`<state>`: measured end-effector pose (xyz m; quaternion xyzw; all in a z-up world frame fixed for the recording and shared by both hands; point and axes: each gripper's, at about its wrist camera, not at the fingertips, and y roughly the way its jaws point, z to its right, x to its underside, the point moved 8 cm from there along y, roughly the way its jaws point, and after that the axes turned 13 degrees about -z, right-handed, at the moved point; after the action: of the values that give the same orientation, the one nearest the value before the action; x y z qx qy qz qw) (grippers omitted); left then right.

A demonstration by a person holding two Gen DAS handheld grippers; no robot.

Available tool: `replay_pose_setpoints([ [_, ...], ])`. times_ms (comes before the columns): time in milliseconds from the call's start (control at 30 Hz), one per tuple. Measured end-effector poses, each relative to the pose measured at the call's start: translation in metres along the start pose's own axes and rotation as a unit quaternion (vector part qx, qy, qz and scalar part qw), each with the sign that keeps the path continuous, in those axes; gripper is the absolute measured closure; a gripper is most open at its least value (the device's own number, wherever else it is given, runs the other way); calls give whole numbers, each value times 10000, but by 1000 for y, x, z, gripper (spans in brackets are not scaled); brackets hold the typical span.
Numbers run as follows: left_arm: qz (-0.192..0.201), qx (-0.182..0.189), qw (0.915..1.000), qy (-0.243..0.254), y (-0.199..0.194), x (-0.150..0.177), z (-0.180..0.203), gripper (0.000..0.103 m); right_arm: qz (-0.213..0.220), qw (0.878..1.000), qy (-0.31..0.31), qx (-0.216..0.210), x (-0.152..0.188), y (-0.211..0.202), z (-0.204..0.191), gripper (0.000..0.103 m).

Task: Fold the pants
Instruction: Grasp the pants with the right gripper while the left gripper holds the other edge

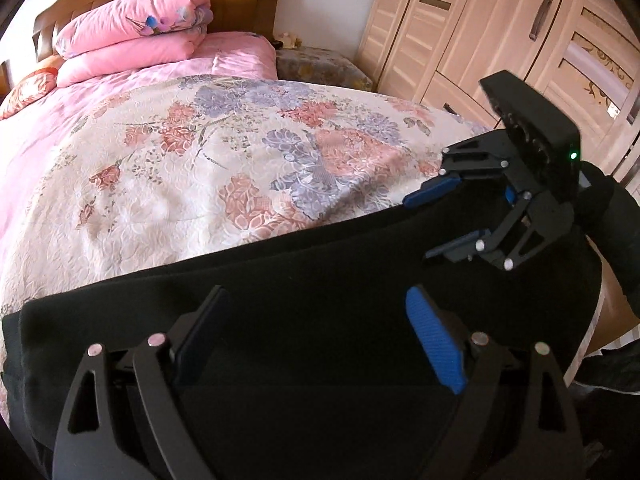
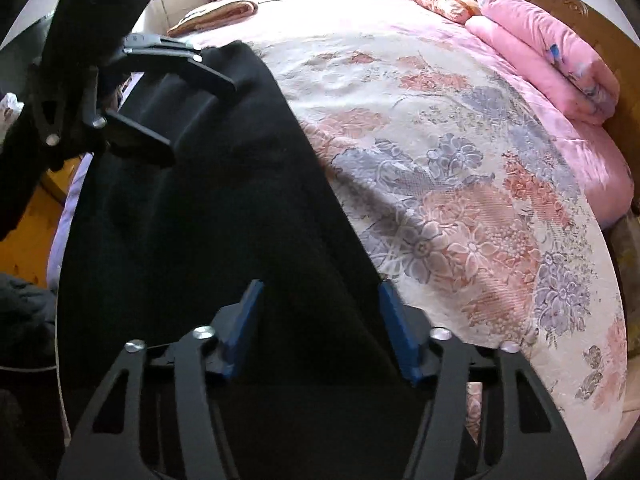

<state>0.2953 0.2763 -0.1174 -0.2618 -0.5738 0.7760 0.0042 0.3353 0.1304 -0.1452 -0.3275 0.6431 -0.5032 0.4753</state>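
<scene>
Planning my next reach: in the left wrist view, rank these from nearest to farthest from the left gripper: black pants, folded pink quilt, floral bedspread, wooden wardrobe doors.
1. Black pants, directly under the left gripper.
2. Floral bedspread, just beyond the pants.
3. Folded pink quilt, far left by the headboard, and wooden wardrobe doors, far right: too close to call.
</scene>
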Motion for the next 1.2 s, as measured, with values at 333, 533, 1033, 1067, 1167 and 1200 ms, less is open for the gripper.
replay_pose_setpoints([
  [333,-105,-192,9996,164,15,-2,8,13,90,9999,0,76,6,-5,-8,74],
  [533,57,-423,9986,304,4,-7,15,13,613,9918,-277,1086,4,-41,-29,94],
  [1033,112,-975,9947,319,7,-21,28,8,594,9907,954,772,22,-15,33,91],
  [1067,64,-1022,9936,479,12,-25,34,8,536,9923,989,524,23,-8,34,88],
  [1167,-192,-875,9929,788,36,-40,45,8,486,9937,1007,29,22,0,31,83],
  [1200,-264,-826,9926,855,44,-45,47,8,485,9933,1042,-111,21,5,32,81],
])
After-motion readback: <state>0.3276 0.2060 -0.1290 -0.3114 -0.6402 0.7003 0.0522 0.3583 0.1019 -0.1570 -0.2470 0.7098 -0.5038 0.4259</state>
